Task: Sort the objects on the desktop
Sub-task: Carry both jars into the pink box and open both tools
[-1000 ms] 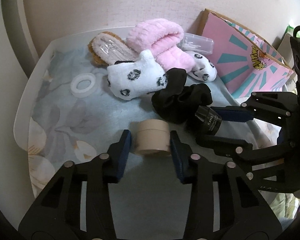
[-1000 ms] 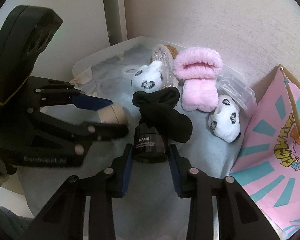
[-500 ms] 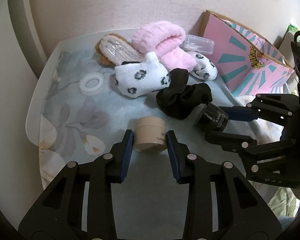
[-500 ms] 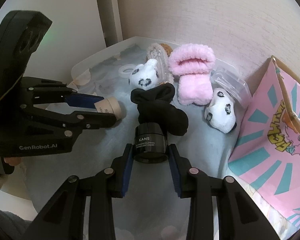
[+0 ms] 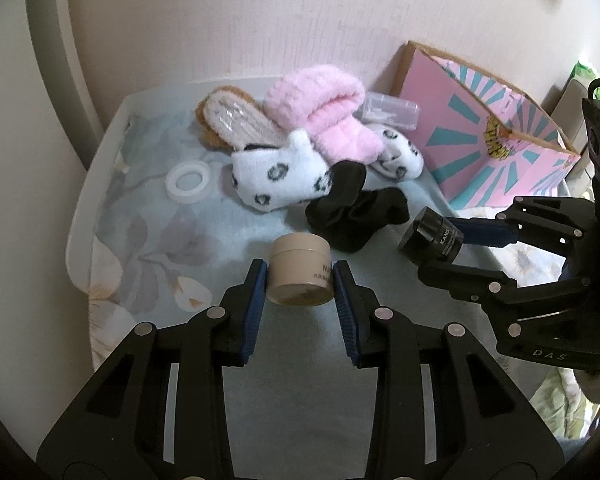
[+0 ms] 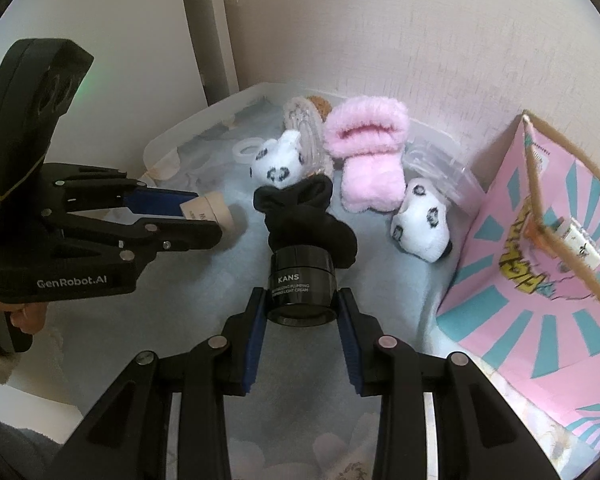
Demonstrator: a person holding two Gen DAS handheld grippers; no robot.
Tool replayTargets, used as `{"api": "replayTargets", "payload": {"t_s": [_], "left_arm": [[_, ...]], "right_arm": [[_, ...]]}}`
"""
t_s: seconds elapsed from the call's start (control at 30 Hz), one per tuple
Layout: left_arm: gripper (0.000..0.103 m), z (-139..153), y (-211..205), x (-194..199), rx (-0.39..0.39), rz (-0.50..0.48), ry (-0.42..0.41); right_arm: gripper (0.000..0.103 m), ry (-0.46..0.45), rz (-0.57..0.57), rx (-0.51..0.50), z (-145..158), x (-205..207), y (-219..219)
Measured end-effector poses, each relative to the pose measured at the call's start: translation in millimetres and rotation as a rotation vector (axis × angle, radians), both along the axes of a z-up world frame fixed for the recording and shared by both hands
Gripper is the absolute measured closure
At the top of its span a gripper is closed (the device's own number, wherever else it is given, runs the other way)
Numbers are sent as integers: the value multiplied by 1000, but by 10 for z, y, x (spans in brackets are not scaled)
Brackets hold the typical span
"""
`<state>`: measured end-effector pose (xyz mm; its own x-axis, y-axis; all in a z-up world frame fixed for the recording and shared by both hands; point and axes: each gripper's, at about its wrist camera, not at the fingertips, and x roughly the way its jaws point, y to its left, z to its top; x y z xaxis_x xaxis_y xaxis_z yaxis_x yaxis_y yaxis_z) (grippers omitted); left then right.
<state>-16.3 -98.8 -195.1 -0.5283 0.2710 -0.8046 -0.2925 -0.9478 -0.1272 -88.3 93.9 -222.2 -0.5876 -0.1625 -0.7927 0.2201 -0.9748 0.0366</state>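
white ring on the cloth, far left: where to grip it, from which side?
The white ring lies flat and alone on the flowered cloth, left of the spotted sock. Probably best to come from straight above, one finger in the hole and one outside the near or left rim, pinching the band: it looks too low for a side pinch, and its left has free room.

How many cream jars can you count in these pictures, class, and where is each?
2. The beige jar is clamped in the left gripper; the black jar is clamped in the right gripper. Others may hide behind the soft items.
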Motion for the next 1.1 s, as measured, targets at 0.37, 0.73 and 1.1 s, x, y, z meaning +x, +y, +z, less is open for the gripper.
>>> {"api": "replayTargets", "payload": {"t_s": [0.37, 0.73, 1.1], "left_arm": [[72, 721, 39, 28, 4, 10, 73], [72, 1661, 519, -205, 52, -62, 193], [72, 1784, 1812, -719, 103, -239, 183]], "right_arm": [[71, 50, -22, -11, 489, 136, 30], [71, 165, -131, -18, 1436, 306, 675], [71, 103, -312, 47, 1644, 502, 1812]]}}
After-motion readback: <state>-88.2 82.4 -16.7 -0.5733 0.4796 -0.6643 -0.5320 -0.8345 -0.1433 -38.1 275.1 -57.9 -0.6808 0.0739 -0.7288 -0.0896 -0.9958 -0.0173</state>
